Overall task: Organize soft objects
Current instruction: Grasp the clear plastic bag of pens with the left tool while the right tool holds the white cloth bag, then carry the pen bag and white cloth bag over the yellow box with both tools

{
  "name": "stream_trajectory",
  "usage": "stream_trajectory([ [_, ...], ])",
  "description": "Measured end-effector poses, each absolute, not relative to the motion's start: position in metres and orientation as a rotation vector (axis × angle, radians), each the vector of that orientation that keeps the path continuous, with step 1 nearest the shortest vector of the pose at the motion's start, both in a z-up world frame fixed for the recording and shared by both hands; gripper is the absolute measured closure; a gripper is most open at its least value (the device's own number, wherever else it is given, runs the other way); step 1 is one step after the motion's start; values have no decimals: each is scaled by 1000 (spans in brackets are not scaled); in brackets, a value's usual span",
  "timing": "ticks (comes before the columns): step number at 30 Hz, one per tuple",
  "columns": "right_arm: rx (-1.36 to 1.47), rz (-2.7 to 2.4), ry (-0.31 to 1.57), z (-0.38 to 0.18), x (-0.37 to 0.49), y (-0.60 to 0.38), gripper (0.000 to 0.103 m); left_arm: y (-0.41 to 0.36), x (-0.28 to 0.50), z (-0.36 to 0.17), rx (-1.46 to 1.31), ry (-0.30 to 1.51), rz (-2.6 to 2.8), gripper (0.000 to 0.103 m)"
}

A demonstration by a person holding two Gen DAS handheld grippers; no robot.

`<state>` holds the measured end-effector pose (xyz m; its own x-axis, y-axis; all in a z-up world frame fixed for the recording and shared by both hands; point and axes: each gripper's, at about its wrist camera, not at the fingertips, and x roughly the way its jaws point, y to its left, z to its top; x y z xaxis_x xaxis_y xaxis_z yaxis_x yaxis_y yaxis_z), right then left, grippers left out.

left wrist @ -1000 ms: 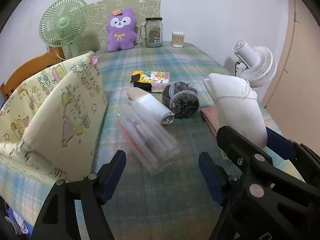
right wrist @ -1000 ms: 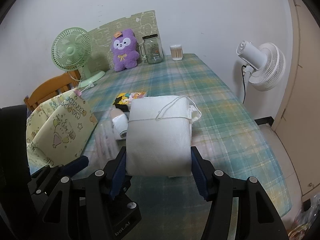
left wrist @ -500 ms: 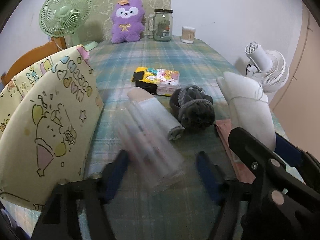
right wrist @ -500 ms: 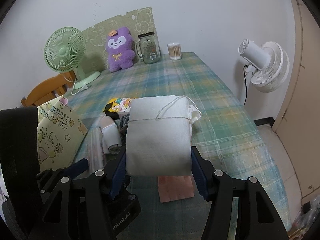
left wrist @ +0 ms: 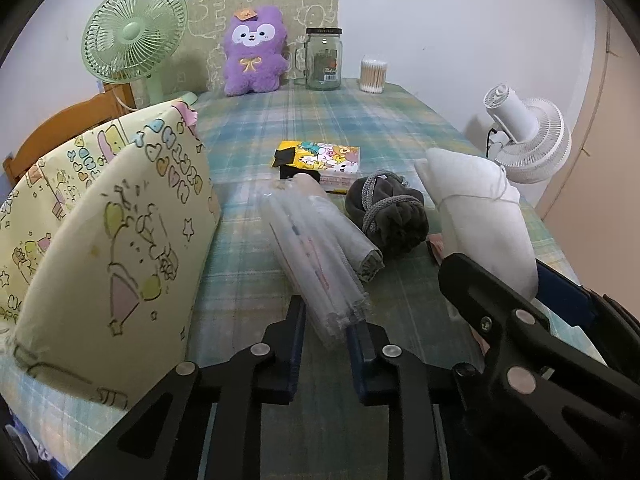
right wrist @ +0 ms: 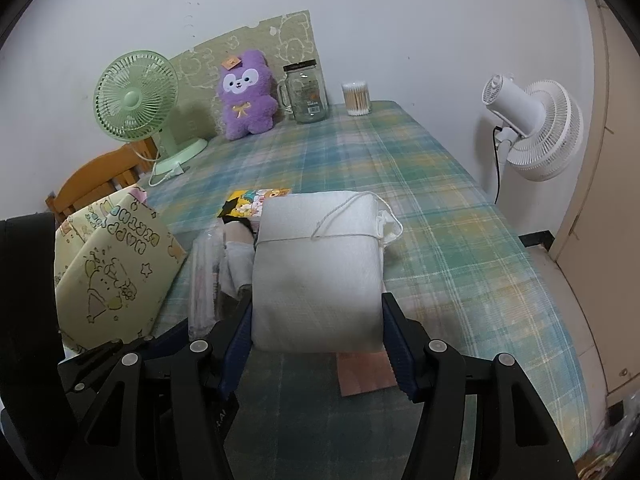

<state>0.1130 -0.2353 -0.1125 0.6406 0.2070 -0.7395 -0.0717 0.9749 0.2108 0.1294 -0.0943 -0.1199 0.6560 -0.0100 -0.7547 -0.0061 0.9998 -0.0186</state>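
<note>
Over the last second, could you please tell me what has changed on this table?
The left gripper has just been closing and now pinches the clear plastic-wrapped bundle, which was loose between open jaws. The right gripper holds the white string-tied pouch as before.

Both views ride on the grippers, close above a plaid table [left wrist: 360, 120], tilted steeply down along the fingers toward the far wall. The left wrist view sits low and near the table's left side, with the left gripper [left wrist: 325, 328] at its bottom edge and the right gripper's arm crossing its lower right corner. The right wrist view looks from a little farther right over the right gripper [right wrist: 316, 328]; the 2 share the purple plush [left wrist: 254, 50], green fan [right wrist: 134, 96], jar [left wrist: 323, 58], white fan [right wrist: 532, 128] and white bundle [right wrist: 318, 264].
</note>
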Motion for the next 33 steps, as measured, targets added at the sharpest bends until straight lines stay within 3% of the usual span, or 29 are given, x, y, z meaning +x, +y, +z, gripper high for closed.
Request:
stream_trajectory([
  [33, 158, 104, 707, -22, 64, -223, 40, -91, 71, -34, 35, 660, -78, 89],
])
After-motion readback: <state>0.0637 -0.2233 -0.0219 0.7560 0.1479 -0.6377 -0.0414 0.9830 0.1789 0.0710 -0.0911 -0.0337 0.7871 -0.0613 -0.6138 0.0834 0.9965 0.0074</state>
